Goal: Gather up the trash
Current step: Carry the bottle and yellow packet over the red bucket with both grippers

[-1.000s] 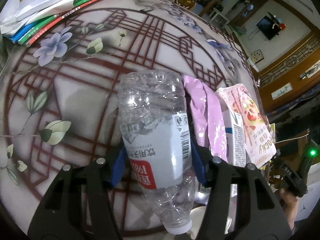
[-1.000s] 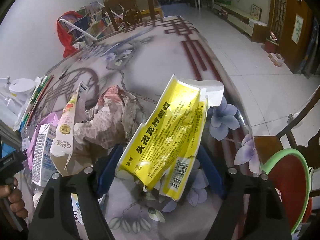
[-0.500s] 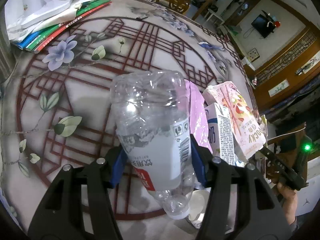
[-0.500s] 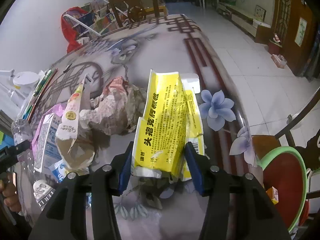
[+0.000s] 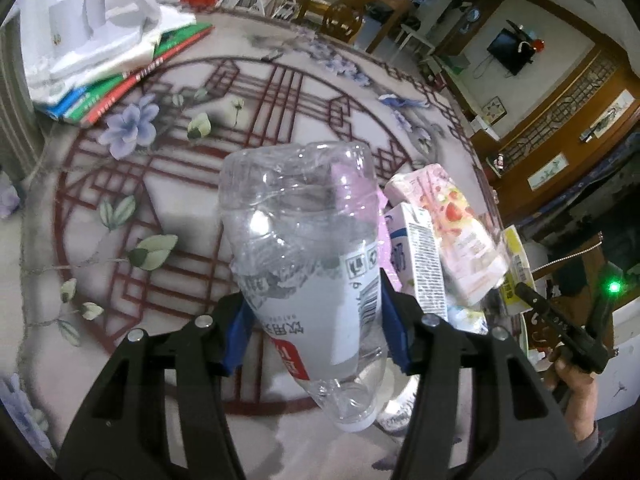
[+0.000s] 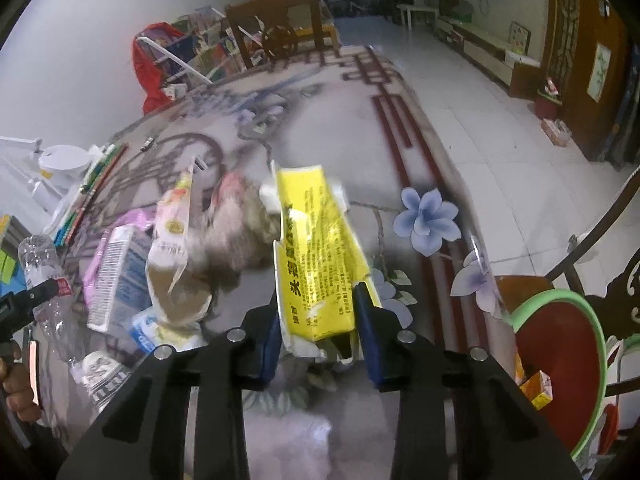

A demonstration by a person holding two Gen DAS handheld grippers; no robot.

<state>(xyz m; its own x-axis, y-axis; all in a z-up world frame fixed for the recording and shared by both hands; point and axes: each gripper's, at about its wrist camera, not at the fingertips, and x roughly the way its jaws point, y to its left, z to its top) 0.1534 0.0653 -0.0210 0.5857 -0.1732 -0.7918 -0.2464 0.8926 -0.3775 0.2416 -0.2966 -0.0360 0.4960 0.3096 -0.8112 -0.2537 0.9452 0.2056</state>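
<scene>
Your left gripper (image 5: 316, 320) clamps the clear plastic bottle (image 5: 308, 248), cap toward you, above the tabletop (image 5: 168, 208). Your right gripper (image 6: 316, 320) has closed on the yellow carton (image 6: 316, 256), beside the trash pile (image 6: 160, 264).

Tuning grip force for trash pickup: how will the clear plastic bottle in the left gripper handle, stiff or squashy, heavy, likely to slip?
The clear plastic bottle looks empty, so probably light. Its walls are already creased and dented, so it likely gives under the left gripper rather than holding shape. The smooth label between the blue pads may slide, and it hangs cap-down, so it could pivot.
</scene>
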